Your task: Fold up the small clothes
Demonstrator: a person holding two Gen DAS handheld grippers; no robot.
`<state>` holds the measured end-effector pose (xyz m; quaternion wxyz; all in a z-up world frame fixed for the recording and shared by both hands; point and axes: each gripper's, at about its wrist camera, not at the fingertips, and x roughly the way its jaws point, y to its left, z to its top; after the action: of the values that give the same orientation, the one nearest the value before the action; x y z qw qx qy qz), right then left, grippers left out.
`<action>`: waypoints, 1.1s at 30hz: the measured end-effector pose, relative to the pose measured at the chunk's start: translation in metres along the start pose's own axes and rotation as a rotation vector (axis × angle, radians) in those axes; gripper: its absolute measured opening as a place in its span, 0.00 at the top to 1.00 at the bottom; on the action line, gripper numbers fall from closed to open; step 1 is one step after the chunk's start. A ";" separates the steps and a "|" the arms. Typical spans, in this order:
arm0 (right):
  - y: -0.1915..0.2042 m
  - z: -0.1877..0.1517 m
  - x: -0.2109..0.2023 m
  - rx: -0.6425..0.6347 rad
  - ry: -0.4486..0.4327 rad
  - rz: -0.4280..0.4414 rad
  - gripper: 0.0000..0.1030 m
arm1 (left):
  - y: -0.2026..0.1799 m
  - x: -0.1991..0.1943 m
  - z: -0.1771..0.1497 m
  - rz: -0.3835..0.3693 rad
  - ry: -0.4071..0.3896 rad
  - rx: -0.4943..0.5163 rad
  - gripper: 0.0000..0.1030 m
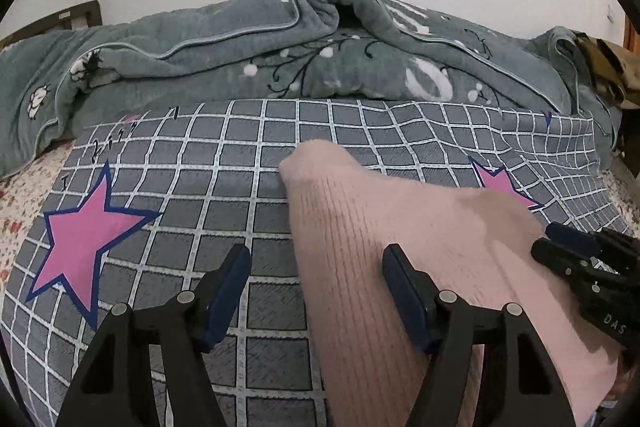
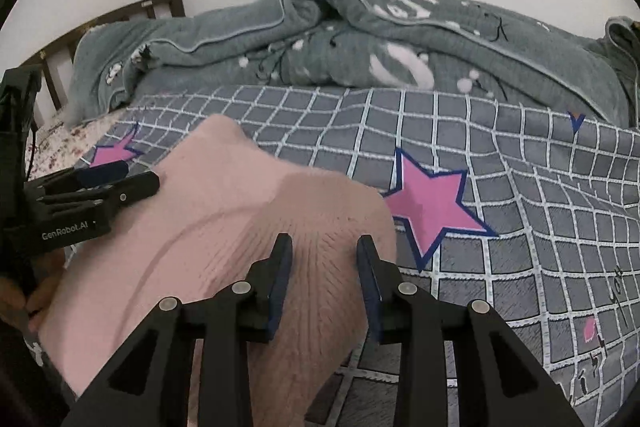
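A pink ribbed knit garment [image 1: 384, 251] lies on the grey checked sheet [image 1: 224, 155]. My left gripper [image 1: 316, 259] is open, its jaws straddling the garment's left edge, just above it. My right gripper [image 2: 324, 251] is open over the garment's right part [image 2: 248, 211]. The right gripper also shows at the right of the left wrist view [image 1: 560, 247], over the garment's right side. The left gripper shows at the left of the right wrist view [image 2: 132, 179]. Neither holds any cloth.
A rumpled grey-green blanket [image 1: 280, 51] is heaped along the far side by the white wall. Pink stars [image 1: 86, 239] are printed on the sheet. A dark wooden headboard [image 2: 120, 11] stands at the far left. A floral bedspread [image 1: 24, 187] shows under the sheet.
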<state>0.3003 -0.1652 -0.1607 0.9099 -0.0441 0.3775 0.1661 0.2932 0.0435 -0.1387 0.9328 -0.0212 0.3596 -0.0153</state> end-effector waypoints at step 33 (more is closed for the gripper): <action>-0.013 0.001 -0.023 0.097 -0.070 0.015 0.68 | 0.009 0.012 0.007 -0.071 0.018 -0.067 0.35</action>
<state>0.2901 -0.1831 -0.1443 0.9223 0.0086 0.3536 0.1556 0.3067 0.0521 -0.1419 0.9271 -0.0651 0.3672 -0.0367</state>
